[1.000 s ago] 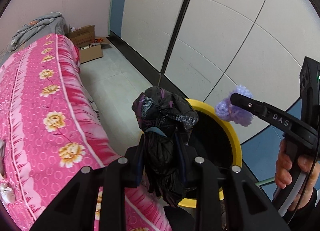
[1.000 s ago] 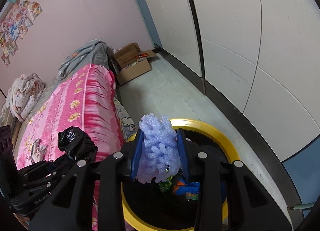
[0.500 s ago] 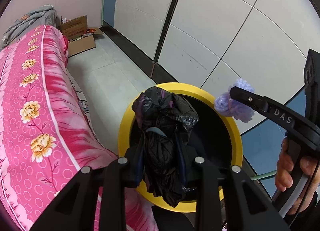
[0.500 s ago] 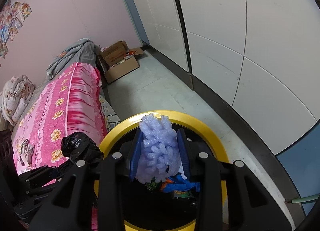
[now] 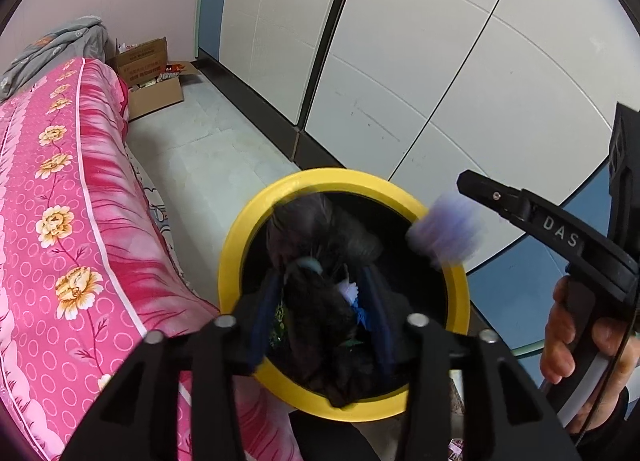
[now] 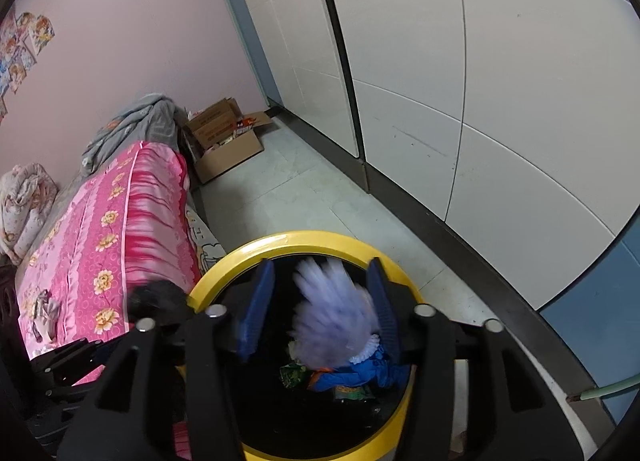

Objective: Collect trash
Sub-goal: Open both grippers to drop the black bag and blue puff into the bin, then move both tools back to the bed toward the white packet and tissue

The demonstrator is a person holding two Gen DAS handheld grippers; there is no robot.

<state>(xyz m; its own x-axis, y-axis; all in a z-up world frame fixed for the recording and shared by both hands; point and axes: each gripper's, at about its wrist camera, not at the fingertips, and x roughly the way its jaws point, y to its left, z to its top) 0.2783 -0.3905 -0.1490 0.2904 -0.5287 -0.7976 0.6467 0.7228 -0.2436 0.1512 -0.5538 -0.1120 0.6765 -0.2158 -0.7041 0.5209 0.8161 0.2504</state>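
A yellow-rimmed black bin [image 5: 240, 253] stands on the floor beside the bed; it also shows in the right wrist view [image 6: 320, 239]. My left gripper [image 5: 324, 301] is open over the bin, and a crumpled black plastic bag [image 5: 320, 245], blurred, is dropping between its fingers. My right gripper [image 6: 322, 301] is open over the bin, and a lilac foam piece [image 6: 332, 313], blurred, is falling from it; it also shows in the left wrist view [image 5: 444, 233]. Blue and green trash [image 6: 352, 373] lies inside the bin.
A bed with a pink flowered cover [image 5: 60, 221] runs along the left. An open cardboard box [image 6: 224, 141] sits on the floor at the far wall. White wall panels [image 5: 440, 61] run on the right. A grey blanket [image 6: 132, 125] lies on the bed's far end.
Both grippers moved over the bin and opened. The black bag and the lilac foam piece, held before, are now loose and falling into the bin.
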